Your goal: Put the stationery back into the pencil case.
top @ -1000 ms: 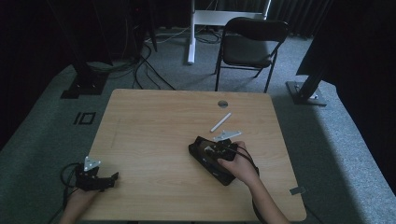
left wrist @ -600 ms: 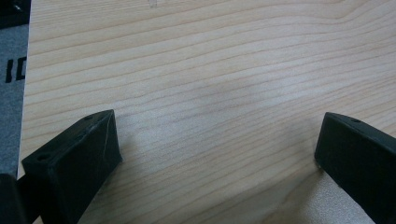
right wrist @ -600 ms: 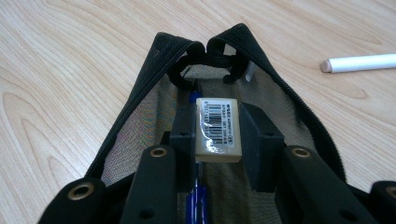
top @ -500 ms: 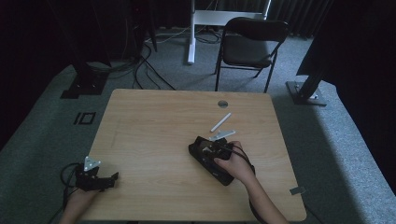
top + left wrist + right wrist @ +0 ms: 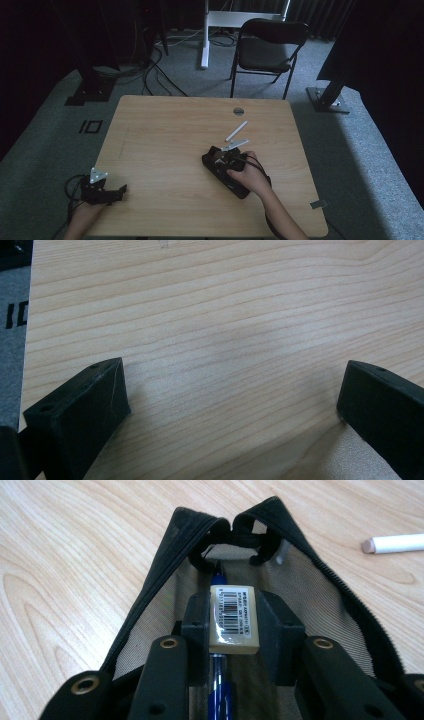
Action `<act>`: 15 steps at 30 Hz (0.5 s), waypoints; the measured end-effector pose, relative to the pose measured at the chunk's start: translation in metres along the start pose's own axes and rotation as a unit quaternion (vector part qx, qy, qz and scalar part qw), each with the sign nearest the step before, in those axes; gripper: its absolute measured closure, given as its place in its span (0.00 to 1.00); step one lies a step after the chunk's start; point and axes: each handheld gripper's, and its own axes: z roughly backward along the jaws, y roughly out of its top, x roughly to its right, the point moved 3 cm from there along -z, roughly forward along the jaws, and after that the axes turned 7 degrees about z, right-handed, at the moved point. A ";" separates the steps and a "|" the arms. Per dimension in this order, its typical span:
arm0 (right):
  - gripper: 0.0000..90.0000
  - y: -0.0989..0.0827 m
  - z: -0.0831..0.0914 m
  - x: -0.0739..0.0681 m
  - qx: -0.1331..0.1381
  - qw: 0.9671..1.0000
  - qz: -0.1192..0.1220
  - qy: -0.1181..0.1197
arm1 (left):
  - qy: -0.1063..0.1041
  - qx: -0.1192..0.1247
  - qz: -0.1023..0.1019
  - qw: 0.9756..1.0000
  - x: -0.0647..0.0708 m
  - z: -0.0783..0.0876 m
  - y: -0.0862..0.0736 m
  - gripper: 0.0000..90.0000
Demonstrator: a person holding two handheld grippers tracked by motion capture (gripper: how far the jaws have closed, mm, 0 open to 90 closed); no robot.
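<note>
An open black pencil case (image 5: 150,595) with a mesh lining lies on the wooden table (image 5: 65,555). My right gripper (image 5: 234,611) is shut on a pale eraser (image 5: 233,627) with a barcode label and holds it just over the case's mouth. A blue pen (image 5: 218,680) lies inside the case below the eraser. In the high view the right gripper (image 5: 225,162) sits over the case (image 5: 211,161) at centre right. My left gripper (image 5: 119,191) rests at the table's front left edge; its jaws stand wide open over bare wood (image 5: 232,385).
A white pen (image 5: 236,131) lies on the table beyond the case and shows again as the white pen (image 5: 400,543) at the right. A second white stick (image 5: 235,146) lies close to the case. A black chair (image 5: 267,47) stands behind the table.
The right hand has shifted slightly left over the case with the eraser still gripped. The left gripper has stayed put.
</note>
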 end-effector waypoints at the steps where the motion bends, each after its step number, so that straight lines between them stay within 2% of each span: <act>1: 0.75 0.000 0.000 -0.001 -0.002 1.000 -0.001 0.001 | 0.000 0.000 0.000 1.000 0.000 0.000 0.000 0.00; 11: 0.71 0.000 0.004 -0.002 0.004 1.000 -0.002 0.009 | 0.000 0.000 0.000 1.000 0.000 0.000 0.000 0.00; 15: 0.71 0.004 0.016 -0.002 0.027 1.000 -0.005 0.012 | 0.000 0.000 0.000 1.000 0.000 0.000 0.000 0.00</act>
